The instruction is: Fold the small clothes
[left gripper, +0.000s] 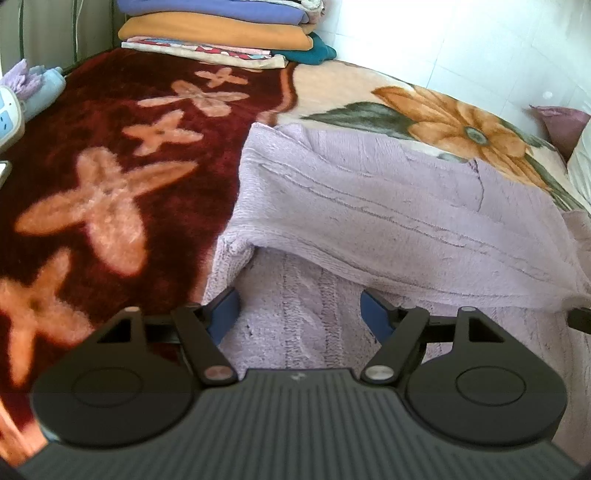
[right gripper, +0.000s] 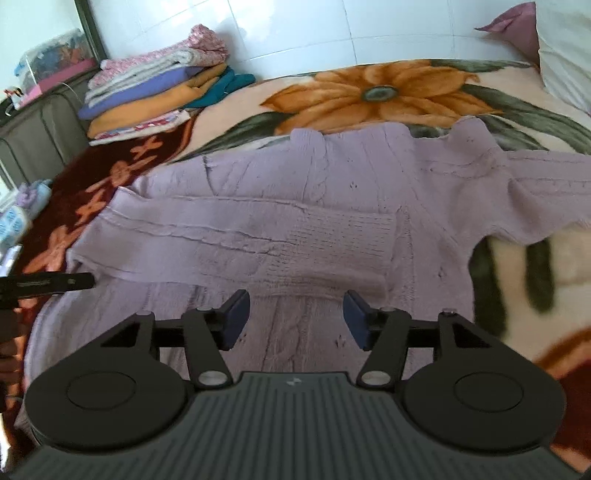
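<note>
A small lilac knitted sweater lies flat on a flowered blanket. Its left sleeve is folded across the body; its right sleeve lies spread out to the right. In the left wrist view the sweater fills the centre and right. My left gripper is open and empty, just above the sweater's lower left part. My right gripper is open and empty, above the sweater's lower middle, just below the folded sleeve's cuff. The left gripper's tip shows at the left edge of the right wrist view.
A stack of folded clothes sits at the far left of the bed; it also shows in the left wrist view. A dark red blanket with pink flowers lies left of the sweater. Pillows lie far right, against a white tiled wall.
</note>
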A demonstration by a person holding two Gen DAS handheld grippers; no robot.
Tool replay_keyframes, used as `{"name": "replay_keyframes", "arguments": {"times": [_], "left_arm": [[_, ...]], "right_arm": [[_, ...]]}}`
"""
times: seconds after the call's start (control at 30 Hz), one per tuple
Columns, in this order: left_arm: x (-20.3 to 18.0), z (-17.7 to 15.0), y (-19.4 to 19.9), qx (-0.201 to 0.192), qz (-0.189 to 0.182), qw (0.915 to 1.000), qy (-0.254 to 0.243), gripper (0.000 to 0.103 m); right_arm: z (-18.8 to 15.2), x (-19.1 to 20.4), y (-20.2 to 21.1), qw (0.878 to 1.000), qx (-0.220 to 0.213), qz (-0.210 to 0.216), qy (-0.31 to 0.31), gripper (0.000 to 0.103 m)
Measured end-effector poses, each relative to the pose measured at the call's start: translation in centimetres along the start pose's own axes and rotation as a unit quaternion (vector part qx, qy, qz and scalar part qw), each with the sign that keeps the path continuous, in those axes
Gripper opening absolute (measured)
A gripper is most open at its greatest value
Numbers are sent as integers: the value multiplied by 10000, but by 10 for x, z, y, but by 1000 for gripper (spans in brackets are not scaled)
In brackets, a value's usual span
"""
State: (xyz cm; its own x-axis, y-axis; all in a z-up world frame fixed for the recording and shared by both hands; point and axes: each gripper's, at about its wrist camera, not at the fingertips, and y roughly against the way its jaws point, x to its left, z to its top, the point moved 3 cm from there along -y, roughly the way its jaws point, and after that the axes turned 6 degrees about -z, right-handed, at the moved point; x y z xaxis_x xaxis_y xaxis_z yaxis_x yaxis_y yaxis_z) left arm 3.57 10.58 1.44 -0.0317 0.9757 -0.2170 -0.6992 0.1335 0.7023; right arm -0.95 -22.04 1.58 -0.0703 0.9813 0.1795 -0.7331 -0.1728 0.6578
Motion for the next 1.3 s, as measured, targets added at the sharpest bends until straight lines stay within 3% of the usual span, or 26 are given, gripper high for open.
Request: {"name": "replay_keyframes", "arguments": {"times": [0.17, 0.27, 0.4, 0.47, 0.6, 0.73, 0.9, 1.03, 1.2, 1.3], "left_arm": [[-2, -1, 0, 5, 58, 9999, -83, 74], [-4, -2, -1, -8, 100, 9999, -68, 74], [-5, -2, -1, -11, 123, 9999, -88, 75], [-5, -2, 0, -14, 112, 9999, -104, 75], [-4, -3, 0, -47, 100, 9999, -107, 75], [-5, -4, -1, -83, 157, 9998, -111, 75], [-6, -5, -1, -127, 188, 9997, -112, 75], [-7, -5, -2, -125, 180, 9997, -101, 77], [-9, -6, -3, -129, 228, 9995, -191, 77], [-10, -5, -4, -108, 253, 9994, -221, 77]], "right_arm": [[32, -11, 4, 9990, -286, -317, 105, 70], [45, -24, -26, 9978, -31, -651, -151, 70], [42, -32, -56, 9958, 350, -632, -570, 69], [40, -22, -57, 9970, 280, -635, -337, 60], [45, 1, -56, 9968, 206, -635, 444, 14], [77, 14, -40, 9952, -242, -602, 733, 11], [119, 3, -21, 9928, -869, -727, 400, 11], [118, -15, -43, 9921, -672, -1022, 277, 11], [86, -36, -86, 9931, -19, -1164, 111, 12], [74, -42, -92, 9940, -121, -1083, 15, 14]]}}
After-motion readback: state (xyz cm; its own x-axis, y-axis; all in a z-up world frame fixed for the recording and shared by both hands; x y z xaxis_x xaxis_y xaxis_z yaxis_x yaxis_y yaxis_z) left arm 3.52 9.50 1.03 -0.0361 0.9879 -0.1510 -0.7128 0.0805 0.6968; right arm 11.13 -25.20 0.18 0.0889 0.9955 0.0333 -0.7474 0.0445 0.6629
